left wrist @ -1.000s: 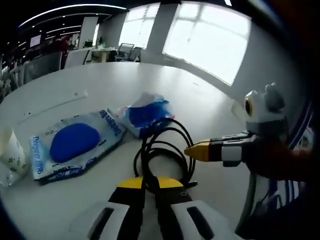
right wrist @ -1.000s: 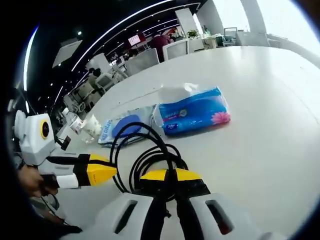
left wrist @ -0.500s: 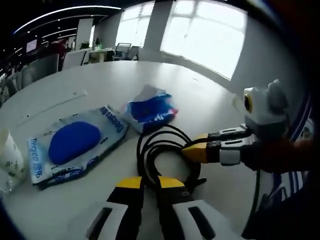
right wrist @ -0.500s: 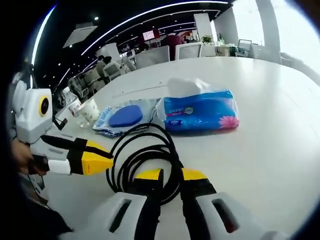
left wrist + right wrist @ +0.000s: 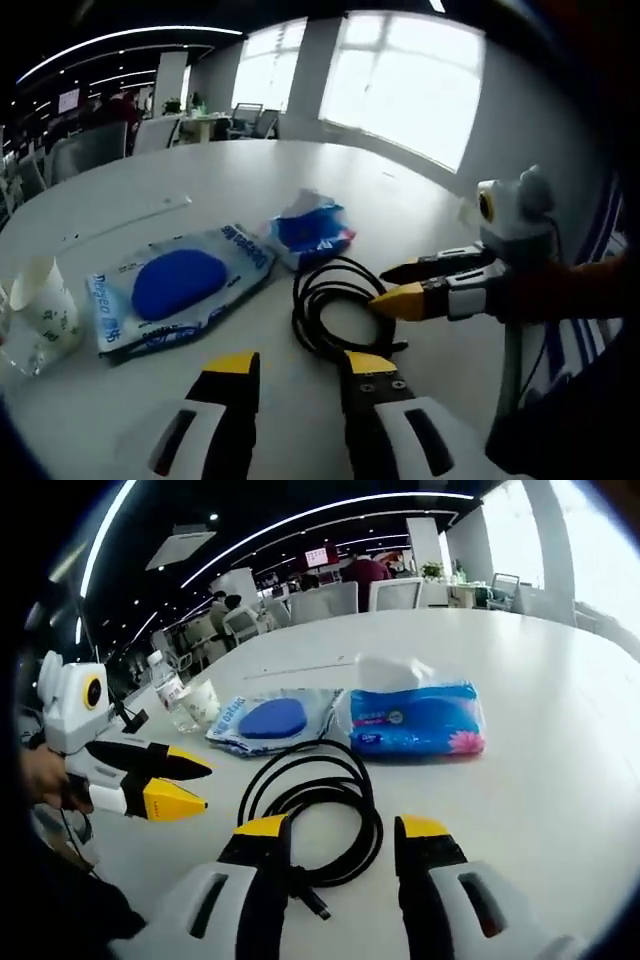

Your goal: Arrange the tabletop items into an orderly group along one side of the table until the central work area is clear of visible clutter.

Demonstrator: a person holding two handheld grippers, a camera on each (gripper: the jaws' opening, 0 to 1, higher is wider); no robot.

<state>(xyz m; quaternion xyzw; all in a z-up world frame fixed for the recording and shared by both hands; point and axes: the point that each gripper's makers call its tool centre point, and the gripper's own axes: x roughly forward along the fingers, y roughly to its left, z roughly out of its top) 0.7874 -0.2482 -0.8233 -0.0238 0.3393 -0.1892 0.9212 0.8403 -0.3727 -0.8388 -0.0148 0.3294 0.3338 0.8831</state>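
White surface | coiled cable lying directly ahead of right hand-held gripper, nearer | both hand-held grippers gaping, left hand-held gripper flanking.

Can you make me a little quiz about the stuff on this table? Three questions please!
1. True or false: the black cable lies coiled on the table.
2. What lies between the blue tissue pack and the paper cup? A) wet wipes pack B) a banana
3. Fill in: both hand-held grippers, left and right, have their jaws ____.

Key: 1 true; 2 A; 3 open.
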